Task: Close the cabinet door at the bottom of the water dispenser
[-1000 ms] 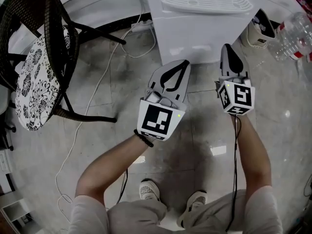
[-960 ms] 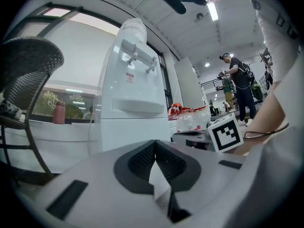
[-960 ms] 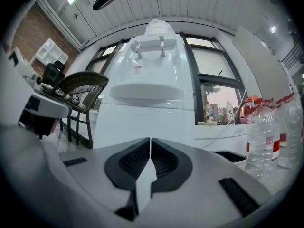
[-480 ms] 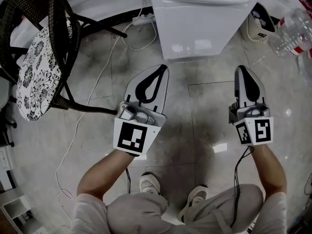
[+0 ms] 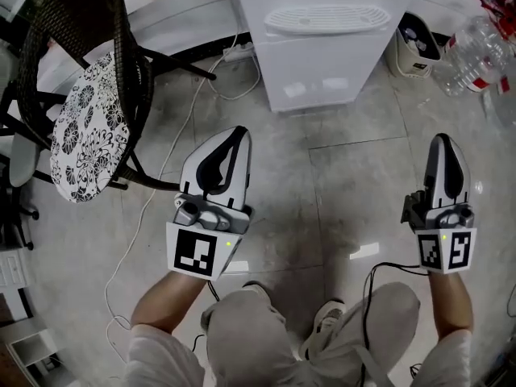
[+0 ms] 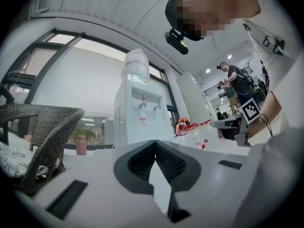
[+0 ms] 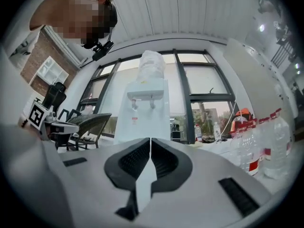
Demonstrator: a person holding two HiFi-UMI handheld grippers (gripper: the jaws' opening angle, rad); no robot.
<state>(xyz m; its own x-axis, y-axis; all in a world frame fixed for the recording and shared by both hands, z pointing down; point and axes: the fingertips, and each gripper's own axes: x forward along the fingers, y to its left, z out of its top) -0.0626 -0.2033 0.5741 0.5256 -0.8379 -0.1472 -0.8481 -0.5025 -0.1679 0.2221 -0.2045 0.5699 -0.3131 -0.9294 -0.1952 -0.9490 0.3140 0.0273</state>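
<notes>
— What are the surfaces like?
— The water dispenser (image 5: 322, 22) is a glossy white box with an oval, slotted drip tray. The cabinet door (image 5: 318, 87) at its bottom sits flush with the front. Beside it are a polished stone floor (image 5: 355, 160) and a dark wicker chair (image 5: 89, 31) with a round floral cushion (image 5: 89, 127).
— And the grippers?
— The left gripper (image 5: 238, 133) and right gripper (image 5: 446, 141) both have ribbed black jaws pressed together, with nothing between them.
— What has changed?
— A second ago both tips were just in front of the dispenser's base — now they're well back from it and wider apart.
</notes>
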